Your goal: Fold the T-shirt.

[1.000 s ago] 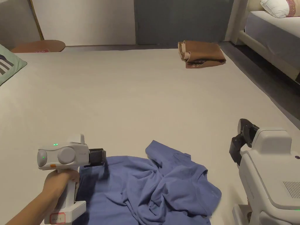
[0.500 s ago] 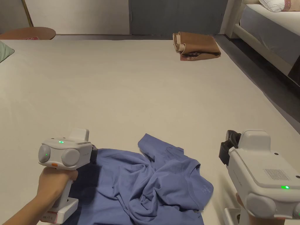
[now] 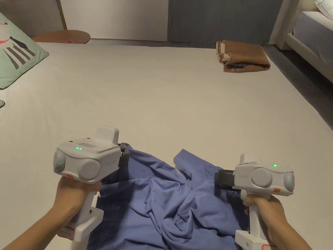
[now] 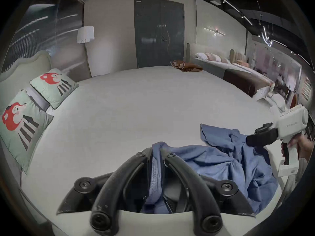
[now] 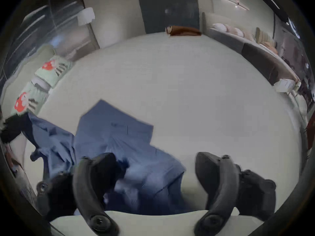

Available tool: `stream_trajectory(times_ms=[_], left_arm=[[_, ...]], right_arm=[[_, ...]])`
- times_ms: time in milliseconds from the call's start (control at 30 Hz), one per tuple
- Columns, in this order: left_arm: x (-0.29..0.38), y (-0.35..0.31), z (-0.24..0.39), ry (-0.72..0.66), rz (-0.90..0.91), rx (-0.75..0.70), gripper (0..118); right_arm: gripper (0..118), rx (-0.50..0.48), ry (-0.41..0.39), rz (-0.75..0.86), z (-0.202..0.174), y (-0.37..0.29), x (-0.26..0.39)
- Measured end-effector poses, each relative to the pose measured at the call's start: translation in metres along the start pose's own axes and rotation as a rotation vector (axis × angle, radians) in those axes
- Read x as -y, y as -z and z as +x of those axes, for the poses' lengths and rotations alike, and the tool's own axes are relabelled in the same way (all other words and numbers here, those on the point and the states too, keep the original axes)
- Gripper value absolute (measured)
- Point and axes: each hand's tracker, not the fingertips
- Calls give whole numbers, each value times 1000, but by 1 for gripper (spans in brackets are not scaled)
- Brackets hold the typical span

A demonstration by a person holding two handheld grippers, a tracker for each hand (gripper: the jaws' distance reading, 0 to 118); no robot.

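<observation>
Spreading comes first: the crumpled blue cotton T-shirt (image 3: 169,198) lies bunched on the pale bed sheet (image 3: 182,107) right before me. My left gripper (image 4: 156,152) is clamped on a fold of its edge; my right gripper (image 5: 156,170) hangs with jaws wide apart over the cloth. I should catch a matching edge, then pull both apart gently. Blur and folds hide which edge that is.
</observation>
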Motion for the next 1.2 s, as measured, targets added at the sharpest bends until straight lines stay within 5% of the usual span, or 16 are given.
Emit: stream_trajectory(times_ms=[67, 133, 167, 200, 533, 833, 1200], left_arm=[[1, 0, -2, -1, -3, 2, 4], [2, -1, -2, -3, -8, 5, 4], [3, -2, -2, -2, -7, 2, 4], [5, -3, -3, 1, -6, 1, 4], [-2, -28, -24, -99, 59, -47, 4], [-96, -80, -68, -149, 284, -172, 4], [-251, -124, -116, -45, 513, -399, 4]], right_arm=[[75, 34, -22, -44, -6, 8, 6], [67, 53, -70, 13, -10, 3, 10], [28, 60, -100, 23, -12, -2, 9], [8, 59, -113, 48, -17, -14, 11], [6, 181, -303, 369, -21, -96, -14], [6, 354, -407, 712, -13, -202, -108], [7, 451, -381, 1002, -9, -276, -233]])
